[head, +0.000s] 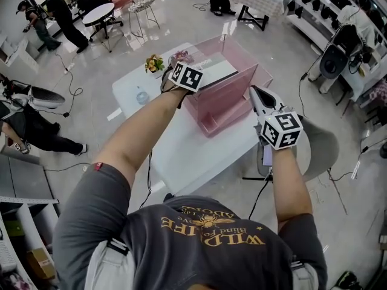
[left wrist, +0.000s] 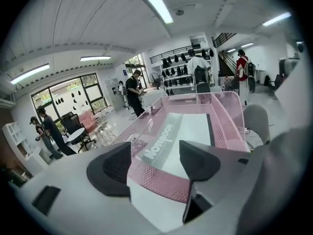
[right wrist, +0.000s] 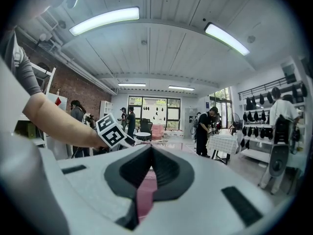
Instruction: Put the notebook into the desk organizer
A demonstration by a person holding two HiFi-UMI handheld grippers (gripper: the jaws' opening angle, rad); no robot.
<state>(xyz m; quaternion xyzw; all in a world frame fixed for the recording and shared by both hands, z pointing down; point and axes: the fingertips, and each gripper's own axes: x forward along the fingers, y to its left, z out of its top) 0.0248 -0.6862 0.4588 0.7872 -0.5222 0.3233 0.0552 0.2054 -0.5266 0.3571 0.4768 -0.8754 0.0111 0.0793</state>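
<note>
Snagging is the likeliest slip: the left gripper (left wrist: 156, 163), jaws wide apart and holding nothing, straddles the desk organizer's (left wrist: 228, 121) mesh wall, so a careless pull-back could drag or tip it. The notebook (left wrist: 190, 129) lies inside the organizer, while the right gripper (right wrist: 148, 169) is clamped on its pink wall.

Desk organizer (head: 225, 101): pink, see-through mesh walls, open top, several compartments. Stands upright on white table (head: 181, 153), near the far right part of the top.

Notebook (left wrist: 188, 131): white cover, grey band printed "Notebook", dark strip along one long edge. Closed. Sits inside the desk organizer between its pink walls, printed cover facing up. Lying flat or leaning: cannot tell.
</note>
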